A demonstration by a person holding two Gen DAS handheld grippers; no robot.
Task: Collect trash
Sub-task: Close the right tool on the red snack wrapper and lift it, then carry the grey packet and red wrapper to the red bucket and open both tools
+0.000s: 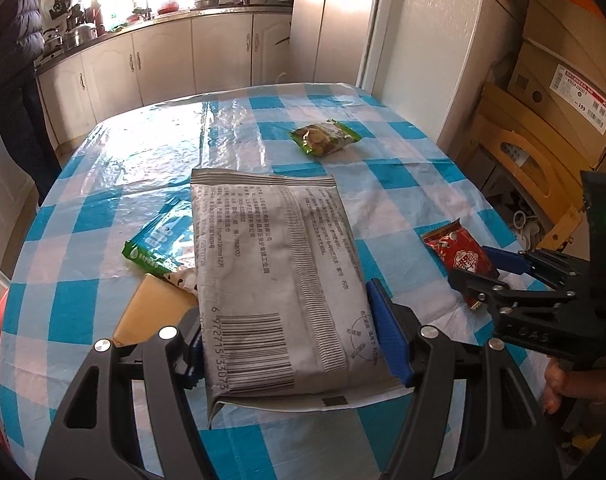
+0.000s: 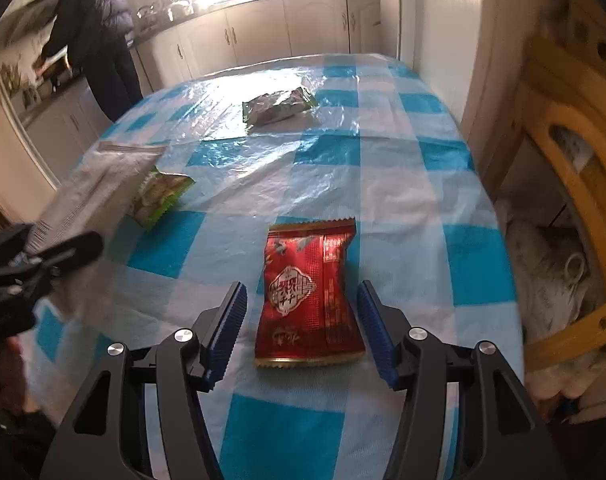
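Right claw [image 2: 303,322] open astride red packet [image 2: 309,300] (pads clear).

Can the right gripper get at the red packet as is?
Probably yes. The right gripper is open with the red packet lying flat between its fingers; nothing covers it, and the left gripper is off to the side.

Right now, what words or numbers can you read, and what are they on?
"6 972715 33073", the end cut off: beside the barcode on the grey packet that the left gripper grips.
"199": red-and-white label on the cardboard box.
Grey packet's small print: too small to read.
Red wrapper: white emblem characters, too blurred to read.
Green wrappers: unreadable.
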